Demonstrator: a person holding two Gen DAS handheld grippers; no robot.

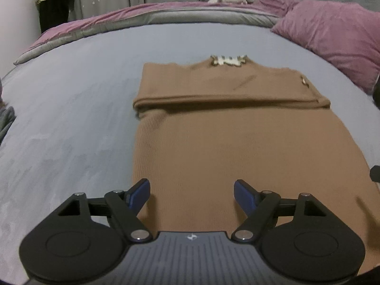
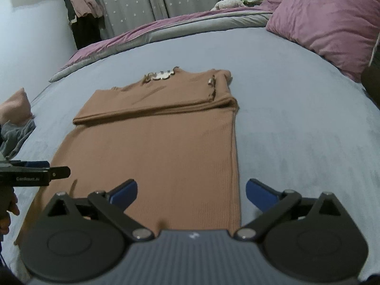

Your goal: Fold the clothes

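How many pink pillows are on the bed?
1: the pink pillow lies at the bed's far right, beyond the brown top. Others may lie out of view.

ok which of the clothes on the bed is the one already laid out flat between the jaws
The brown ribbed top, spread in the bed's middle with its sleeves folded across. The pink and grey garments sit bunched at the left edge.

Garment (image 1: 209, 137) on bed (image 1: 71, 109), pillow (image 1: 332, 40) behind-right.
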